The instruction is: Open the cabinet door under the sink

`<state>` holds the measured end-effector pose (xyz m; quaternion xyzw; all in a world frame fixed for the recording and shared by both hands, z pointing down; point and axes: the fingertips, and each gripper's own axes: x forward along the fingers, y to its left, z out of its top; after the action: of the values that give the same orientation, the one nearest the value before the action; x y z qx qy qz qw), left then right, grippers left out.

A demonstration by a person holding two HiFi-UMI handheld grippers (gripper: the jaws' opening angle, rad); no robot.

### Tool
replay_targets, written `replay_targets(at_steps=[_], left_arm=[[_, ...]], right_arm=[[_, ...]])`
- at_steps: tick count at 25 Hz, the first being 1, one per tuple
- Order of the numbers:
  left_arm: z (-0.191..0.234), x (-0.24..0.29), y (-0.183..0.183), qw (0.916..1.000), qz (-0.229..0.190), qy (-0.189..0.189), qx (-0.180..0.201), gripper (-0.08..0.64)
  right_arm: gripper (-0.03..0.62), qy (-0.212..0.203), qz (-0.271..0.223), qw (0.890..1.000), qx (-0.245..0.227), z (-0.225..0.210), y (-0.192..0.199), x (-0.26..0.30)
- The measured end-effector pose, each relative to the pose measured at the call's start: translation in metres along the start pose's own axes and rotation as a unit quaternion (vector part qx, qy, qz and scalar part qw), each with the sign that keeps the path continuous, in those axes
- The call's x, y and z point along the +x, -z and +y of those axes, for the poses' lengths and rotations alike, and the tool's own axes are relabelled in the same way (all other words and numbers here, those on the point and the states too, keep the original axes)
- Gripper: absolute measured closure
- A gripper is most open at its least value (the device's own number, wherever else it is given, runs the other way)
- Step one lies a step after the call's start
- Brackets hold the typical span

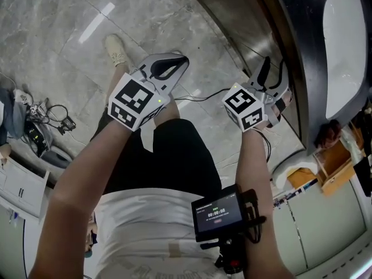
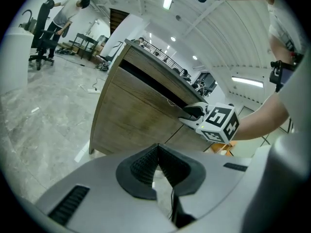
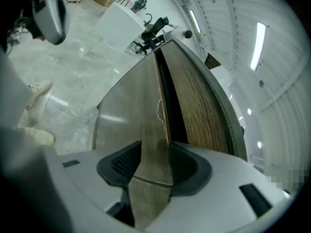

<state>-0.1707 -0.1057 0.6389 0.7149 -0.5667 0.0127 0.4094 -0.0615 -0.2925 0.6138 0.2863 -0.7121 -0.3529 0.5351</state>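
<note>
Pads [image 3: 125,165] of the right gripper [image 3: 154,154] stand parted astride the edge of the cabinet door [image 3: 151,125]. Each pad is just beside a face of the panel, with no clamp on it that shows. A dark gap runs at 1 o'clock of that edge, between the door and the wood-grain cabinet front [image 3: 199,106], and what the cabinet holds cannot be made out through it. The left gripper [image 2: 158,152] has its 2 pads pressed together on nothing. In the head view it hangs at 11 o'clock, well apart from the cabinet, while the right gripper is at 1 o'clock, close against the cabinet. At 2 o'clock a white sink [image 1: 347,45] sits in the dark countertop [image 1: 302,16] over the cabinet. At 4 o'clock an open wooden box [image 1: 334,166] lies beside the cabinet, its contents too unclear to name.
</note>
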Motion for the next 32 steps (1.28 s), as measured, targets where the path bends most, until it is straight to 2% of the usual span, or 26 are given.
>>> replay_targets(at_steps=[4,8,11,12,15,17,20,25,27,32], left_arm=[[-0.002,0.004,-0.004,1.0000,0.001,0.006,0.001,0.549],[0.003,0.006,-0.005,1.0000,0.002,0.003,-0.002,0.549],[0.003,0.008,-0.005,1.0000,0.003,0.004,-0.006,0.549],[0.003,0.009,-0.004,1.0000,0.004,0.005,-0.007,0.549],[0.001,0.012,0.001,0.9998,0.011,0.010,-0.011,0.549],[-0.001,0.012,0.003,0.9998,0.013,0.011,-0.013,0.549],[-0.005,0.013,0.005,0.9997,0.012,0.014,-0.017,0.549],[-0.006,0.014,0.007,0.9996,0.015,0.016,-0.017,0.549],[-0.007,0.014,0.009,0.9996,0.016,0.013,-0.020,0.549],[-0.011,0.015,0.007,0.9997,0.012,0.016,-0.010,0.549]], right_arm=[[0.426,0.030,0.023,0.999,-0.004,-0.010,0.004,0.002],[0.425,0.039,0.037,0.999,-0.005,-0.009,0.012,0.009],[0.399,0.054,0.037,0.998,-0.009,-0.007,0.013,0.013],[0.376,0.062,0.041,0.997,-0.010,-0.007,0.014,0.015],[0.362,0.087,0.061,0.994,-0.021,-0.005,0.015,0.024],[0.332,0.096,0.070,0.993,-0.024,-0.002,0.014,0.029],[0.325,0.100,0.075,0.992,-0.029,-0.002,0.015,0.030],[0.331,0.065,0.065,0.995,-0.024,-0.004,0.011,0.021],[0.384,0.041,0.054,0.998,-0.016,-0.005,0.010,0.016],[0.434,-0.027,0.051,0.998,0.017,-0.006,0.006,0.006]])
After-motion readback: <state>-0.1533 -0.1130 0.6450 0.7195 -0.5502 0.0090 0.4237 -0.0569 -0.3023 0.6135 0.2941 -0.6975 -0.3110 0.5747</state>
